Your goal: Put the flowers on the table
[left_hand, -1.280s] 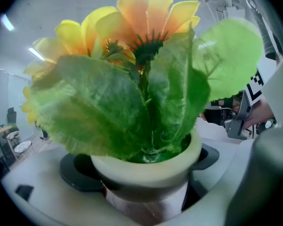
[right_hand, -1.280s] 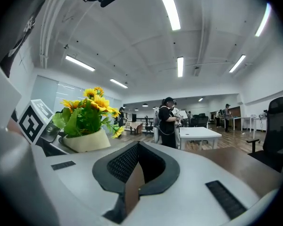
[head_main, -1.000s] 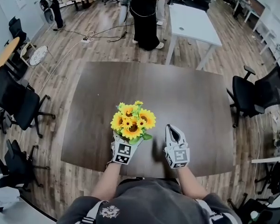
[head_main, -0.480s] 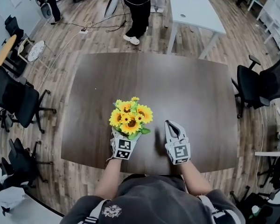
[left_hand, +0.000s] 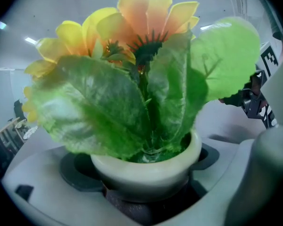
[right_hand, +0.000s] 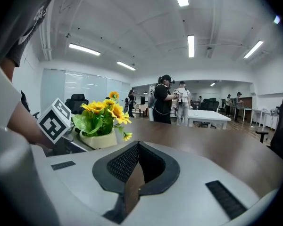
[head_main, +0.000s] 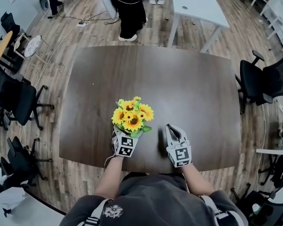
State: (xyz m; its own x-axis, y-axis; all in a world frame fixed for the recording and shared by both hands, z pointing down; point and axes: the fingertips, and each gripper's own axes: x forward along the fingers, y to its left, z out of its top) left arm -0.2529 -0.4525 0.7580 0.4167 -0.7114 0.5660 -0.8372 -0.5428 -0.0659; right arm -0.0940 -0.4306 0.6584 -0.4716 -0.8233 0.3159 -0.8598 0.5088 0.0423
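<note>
A small white pot of yellow sunflowers point(head_main: 132, 117) with green leaves is near the front edge of the dark brown table point(head_main: 179, 84). My left gripper point(head_main: 127, 134) is shut on the pot point(left_hand: 148, 166), which fills the left gripper view under broad leaves point(left_hand: 108, 112). Whether the pot rests on the table is hidden. My right gripper point(head_main: 173, 129) is a hand's width to the right, low over the table, shut with nothing in it point(right_hand: 136, 149). In the right gripper view the flowers point(right_hand: 103, 114) and the left gripper's marker cube point(right_hand: 54, 120) show at the left.
A person in black point(head_main: 127, 8) stands past the table's far edge beside a white table point(head_main: 195, 6). Black office chairs stand at the left point(head_main: 12, 98) and right point(head_main: 264, 84). The dark tabletop stretches far beyond the flowers.
The head view has tipped so more of the table's far side shows. Both grippers and the flowers stay at about the same spot by the near edge.
</note>
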